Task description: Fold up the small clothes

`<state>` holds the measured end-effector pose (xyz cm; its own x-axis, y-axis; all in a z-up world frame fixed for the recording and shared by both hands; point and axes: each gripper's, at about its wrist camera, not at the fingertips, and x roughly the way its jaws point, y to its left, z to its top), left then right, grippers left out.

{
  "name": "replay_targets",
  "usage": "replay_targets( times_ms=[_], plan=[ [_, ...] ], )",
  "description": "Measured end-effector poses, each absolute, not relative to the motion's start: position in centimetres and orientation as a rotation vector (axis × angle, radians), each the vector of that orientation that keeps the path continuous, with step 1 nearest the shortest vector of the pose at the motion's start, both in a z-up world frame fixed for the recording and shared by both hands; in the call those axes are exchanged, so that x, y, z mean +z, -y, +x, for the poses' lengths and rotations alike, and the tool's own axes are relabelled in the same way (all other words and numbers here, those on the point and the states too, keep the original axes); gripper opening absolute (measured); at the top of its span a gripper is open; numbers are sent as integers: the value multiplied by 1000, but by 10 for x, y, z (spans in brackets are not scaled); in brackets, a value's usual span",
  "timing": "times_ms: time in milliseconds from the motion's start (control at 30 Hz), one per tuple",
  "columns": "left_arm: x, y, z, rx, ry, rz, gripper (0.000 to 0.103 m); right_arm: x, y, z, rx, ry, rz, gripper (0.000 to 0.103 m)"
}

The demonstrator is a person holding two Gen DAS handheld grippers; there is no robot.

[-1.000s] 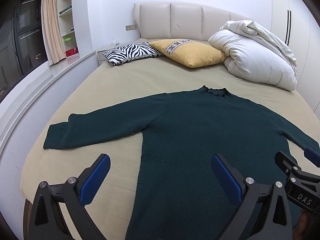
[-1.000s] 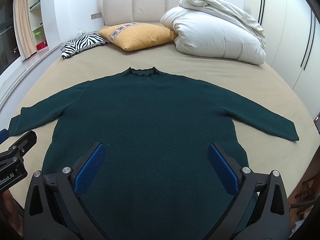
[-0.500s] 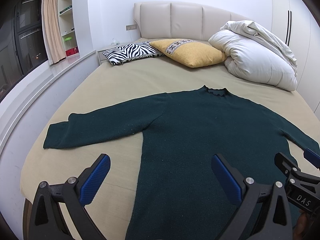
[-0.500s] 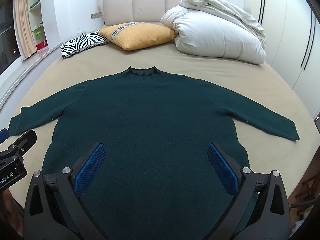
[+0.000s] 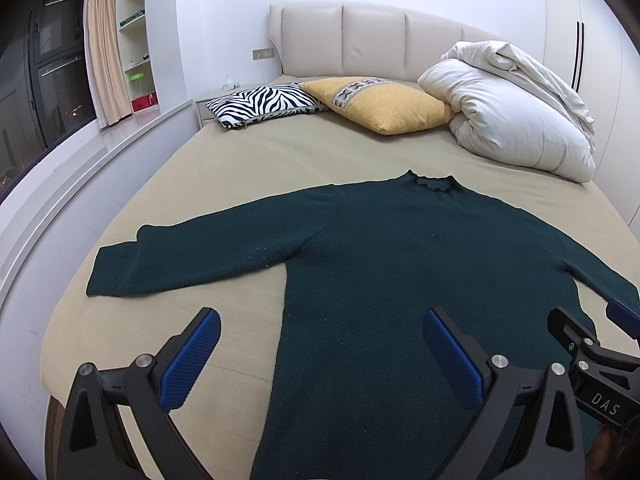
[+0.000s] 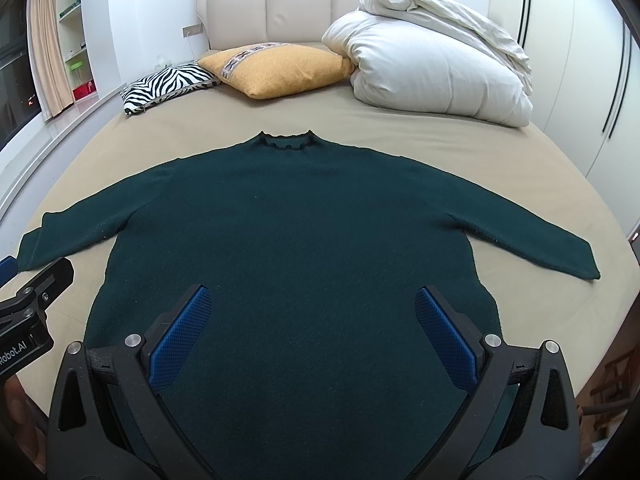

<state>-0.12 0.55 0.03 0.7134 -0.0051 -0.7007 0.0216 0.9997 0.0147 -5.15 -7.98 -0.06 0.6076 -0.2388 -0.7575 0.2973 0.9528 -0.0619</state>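
A dark green long-sleeved sweater lies flat on the beige bed, collar toward the headboard, both sleeves spread out; it also shows in the right wrist view. My left gripper is open and empty, held above the sweater's lower left edge. My right gripper is open and empty, above the sweater's lower middle. The right gripper's body shows at the left view's right edge; the left gripper's body shows at the right view's left edge.
A zebra pillow, a yellow pillow and a bundled white duvet lie near the headboard. A window ledge runs along the bed's left. Wardrobe doors stand at the right.
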Motion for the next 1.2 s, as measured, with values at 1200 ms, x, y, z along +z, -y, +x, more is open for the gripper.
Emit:
replay_targets(
  times_ms=[1200],
  plan=[
    [-39, 3, 20, -111, -909, -28, 103, -24, 217, -75, -395, -835, 311, 103]
  ],
)
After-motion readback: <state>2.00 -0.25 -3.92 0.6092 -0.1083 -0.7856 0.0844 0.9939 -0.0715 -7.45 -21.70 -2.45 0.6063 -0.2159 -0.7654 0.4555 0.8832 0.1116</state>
